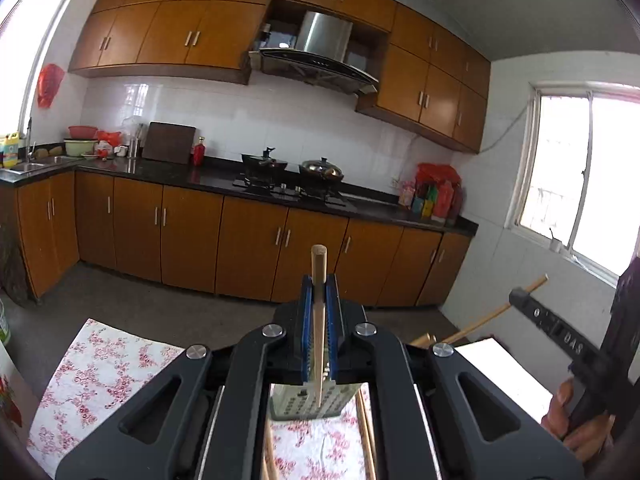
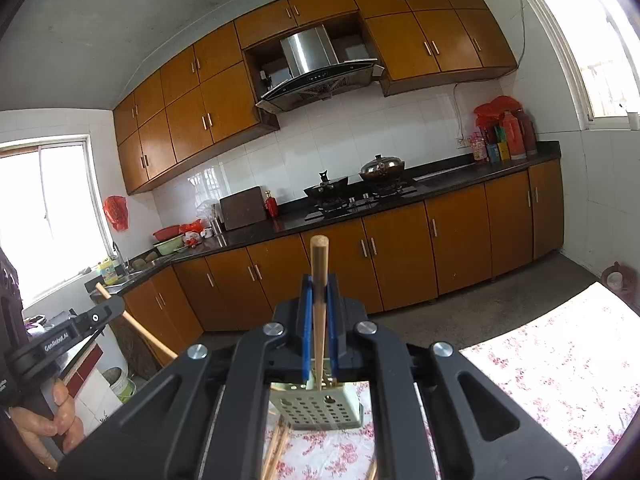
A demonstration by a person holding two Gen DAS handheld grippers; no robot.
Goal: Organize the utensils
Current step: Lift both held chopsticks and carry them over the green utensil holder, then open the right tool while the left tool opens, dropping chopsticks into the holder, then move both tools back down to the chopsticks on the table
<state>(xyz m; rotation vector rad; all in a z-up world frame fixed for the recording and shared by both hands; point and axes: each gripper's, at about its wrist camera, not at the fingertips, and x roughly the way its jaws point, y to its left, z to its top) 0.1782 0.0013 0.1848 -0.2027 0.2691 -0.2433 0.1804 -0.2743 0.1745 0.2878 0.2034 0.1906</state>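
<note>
My left gripper (image 1: 319, 284) is shut on a wooden chopstick (image 1: 319, 320) that stands upright between its blue pads, its thin end pointing down at a pale perforated utensil holder (image 1: 312, 402). My right gripper (image 2: 319, 284) is shut on another wooden chopstick (image 2: 319, 312), also upright, its tip over the same holder (image 2: 316, 406). More chopsticks (image 2: 276, 448) lie on the floral tablecloth (image 2: 540, 368) beside the holder. Each gripper shows in the other's view, the right one (image 1: 520, 296) and the left one (image 2: 108, 306), both held up above the table.
The holder stands on a table covered by the floral cloth (image 1: 100, 376). Beyond lie a grey floor and a kitchen counter (image 1: 200, 176) with a stove and pans (image 1: 292, 172). A white surface (image 1: 504, 372) is at the right. A bucket (image 2: 120, 384) stands on the floor.
</note>
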